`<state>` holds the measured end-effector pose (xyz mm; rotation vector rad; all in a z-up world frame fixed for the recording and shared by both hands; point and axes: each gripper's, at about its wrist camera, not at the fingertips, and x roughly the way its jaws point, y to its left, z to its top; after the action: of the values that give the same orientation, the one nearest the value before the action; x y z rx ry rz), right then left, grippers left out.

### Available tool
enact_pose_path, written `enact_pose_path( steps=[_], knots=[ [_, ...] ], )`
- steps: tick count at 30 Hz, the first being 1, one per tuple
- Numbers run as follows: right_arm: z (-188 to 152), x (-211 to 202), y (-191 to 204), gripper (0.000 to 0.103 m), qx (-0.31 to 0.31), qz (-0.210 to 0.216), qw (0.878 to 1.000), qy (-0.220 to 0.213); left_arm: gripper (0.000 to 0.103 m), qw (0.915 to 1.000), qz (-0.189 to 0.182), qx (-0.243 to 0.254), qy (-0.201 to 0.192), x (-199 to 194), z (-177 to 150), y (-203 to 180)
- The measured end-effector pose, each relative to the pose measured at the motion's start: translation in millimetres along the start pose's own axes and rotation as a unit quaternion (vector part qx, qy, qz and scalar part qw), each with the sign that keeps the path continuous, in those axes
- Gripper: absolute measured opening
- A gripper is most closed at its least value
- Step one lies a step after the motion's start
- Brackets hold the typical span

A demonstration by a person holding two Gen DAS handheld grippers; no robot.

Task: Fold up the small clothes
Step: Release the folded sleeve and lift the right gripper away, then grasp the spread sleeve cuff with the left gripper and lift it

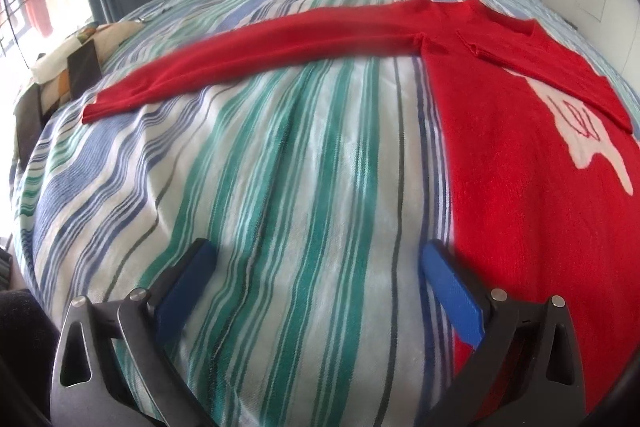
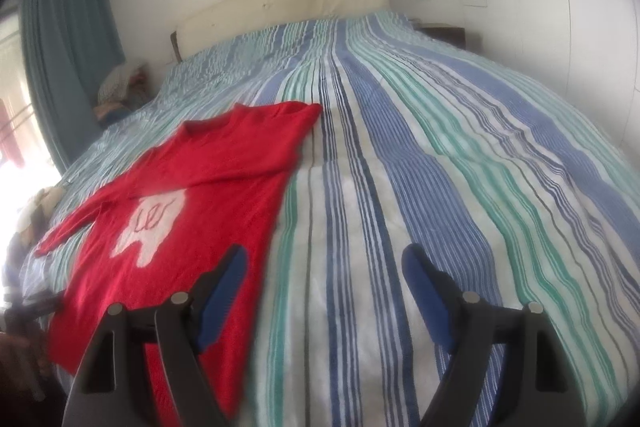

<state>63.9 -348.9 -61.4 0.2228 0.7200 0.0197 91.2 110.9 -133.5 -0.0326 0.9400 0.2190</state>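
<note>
Both grippers, left [image 1: 316,257] and right [image 2: 324,261], hovered with jaws released. The red sweater [image 1: 520,155] lay flat on the striped bed [image 1: 280,187], its right side cut off at the frame's right edge.

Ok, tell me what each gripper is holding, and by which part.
Nothing. The left gripper is open over the striped bedspread, beside the red sweater. The right gripper is open too, its jaws bare.
</note>
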Motion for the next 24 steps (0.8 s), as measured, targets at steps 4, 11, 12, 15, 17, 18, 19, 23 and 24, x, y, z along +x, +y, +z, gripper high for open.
enact_pose_path(
  steps=[4, 11, 12, 15, 17, 18, 19, 23, 24],
  knots=[
    [-1.0, -0.2, 3.2, 0.079, 0.003, 0.012, 1.0, 0.003, 0.1, 0.9978, -0.061, 0.003, 0.027, -14.9, 23.9, 12.7],
    [-0.2, -5.9, -2.0, 0.079, 0.011, 0.005, 1.0, -0.008, 0.102, 0.9937, -0.111, -0.009, -0.009, -43.7, 134.7, 120.1],
    [0.2, -4.8, -3.1, 0.079, 0.016, 0.008, 1.0, -0.006, 0.102, 0.9946, -0.102, -0.02, 0.001, -32.9, 146.3, 141.9],
    [0.9, -3.1, -2.1, 0.079, 0.022, 0.014, 1.0, -0.004, 0.101, 0.9895, -0.096, -0.1, 0.042, 9.4, 164.1, 209.8],
    [0.8, -4.7, 2.7, 0.079, 0.01, 0.014, 1.0, -0.008, 0.1, 0.9841, -0.086, -0.141, 0.065, 34.3, 160.5, 236.6],
    [0.8, -5.7, 5.2, 0.079, 0.002, 0.012, 1.0, -0.01, 0.1, 0.9824, -0.085, -0.148, 0.077, 44.8, 155.3, 242.9],
    [0.7, -6.0, 7.3, 0.079, -0.005, 0.009, 1.0, -0.011, 0.098, 0.9814, -0.081, -0.15, 0.087, 55.2, 151.4, 246.2],
    [-0.2, -4.8, 7.5, 0.079, -0.006, 0.008, 1.0, -0.01, 0.074, 0.973, -0.098, -0.171, 0.12, 84.3, 141.9, 248.5],
    [-0.4, -4.5, 6.4, 0.079, -0.004, 0.007, 1.0, -0.009, 0.074, 0.9699, -0.105, -0.178, 0.127, 91.0, 140.2, 247.9]
  ],
)
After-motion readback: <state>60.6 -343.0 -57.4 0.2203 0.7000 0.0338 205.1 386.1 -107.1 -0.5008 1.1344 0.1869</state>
